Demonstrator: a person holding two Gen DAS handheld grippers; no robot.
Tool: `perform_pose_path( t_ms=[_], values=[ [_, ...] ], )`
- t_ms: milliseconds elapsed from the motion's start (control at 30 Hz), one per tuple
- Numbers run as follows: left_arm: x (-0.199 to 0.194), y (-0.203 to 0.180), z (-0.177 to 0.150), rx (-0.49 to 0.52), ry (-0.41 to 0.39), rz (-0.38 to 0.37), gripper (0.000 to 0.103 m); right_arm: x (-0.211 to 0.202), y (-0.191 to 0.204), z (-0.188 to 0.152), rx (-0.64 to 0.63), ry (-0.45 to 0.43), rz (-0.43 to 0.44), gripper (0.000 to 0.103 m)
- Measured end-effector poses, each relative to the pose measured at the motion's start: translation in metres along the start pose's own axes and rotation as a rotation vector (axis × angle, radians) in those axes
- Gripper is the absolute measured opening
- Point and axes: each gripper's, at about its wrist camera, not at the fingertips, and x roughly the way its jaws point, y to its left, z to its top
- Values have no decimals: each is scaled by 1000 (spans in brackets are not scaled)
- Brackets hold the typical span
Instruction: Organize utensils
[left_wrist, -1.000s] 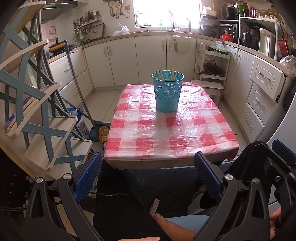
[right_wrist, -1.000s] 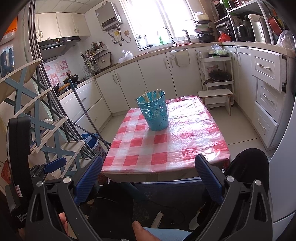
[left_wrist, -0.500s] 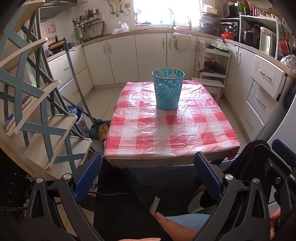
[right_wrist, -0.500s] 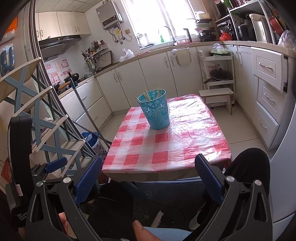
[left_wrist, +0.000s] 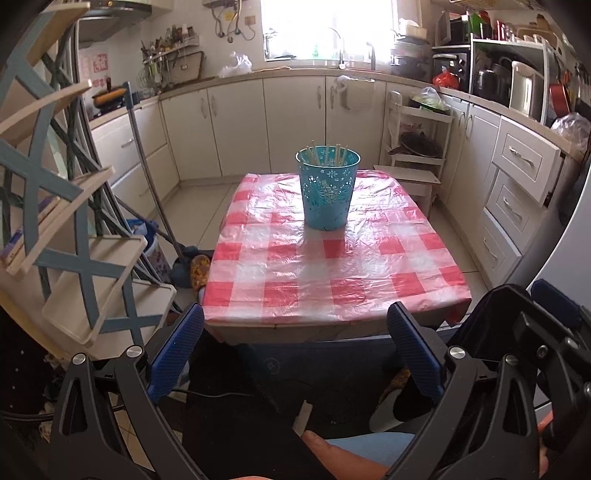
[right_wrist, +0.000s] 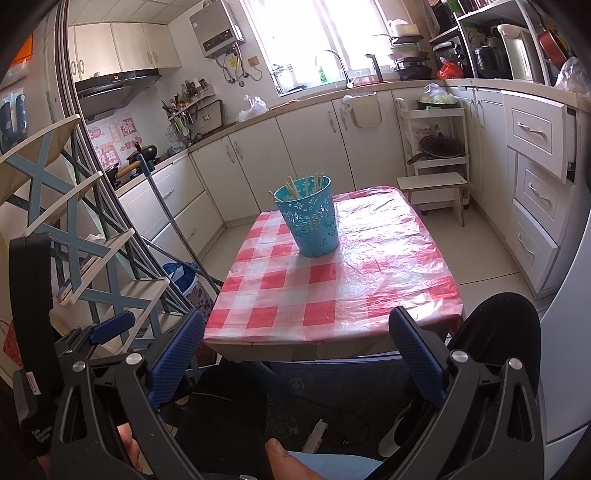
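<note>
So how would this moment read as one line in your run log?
left gripper: open, empty | right gripper: open, empty | wooden chopsticks: upright in turquoise perforated bucket | bucket: on red-checked table

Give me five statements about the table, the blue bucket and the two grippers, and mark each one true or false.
1. The blue bucket stands upright on the checked tablecloth. True.
2. The wooden sticks lie scattered on the tablecloth. False: they stand inside the bucket, tips above its rim.
3. The left gripper is open and holds nothing. True.
4. The right gripper is shut on a stick. False: its jaws are wide apart and empty.
5. Both grippers are over the middle of the table, beside the bucket. False: both are short of the table's near edge, with the bucket well beyond them.
</note>
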Motion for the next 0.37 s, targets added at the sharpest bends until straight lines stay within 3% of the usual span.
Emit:
perform_pose_path(
  t_ms=[367],
  values=[
    [18, 3, 0, -19, 53, 7, 95, 16, -4, 0, 4, 31, -10, 96]
  ],
)
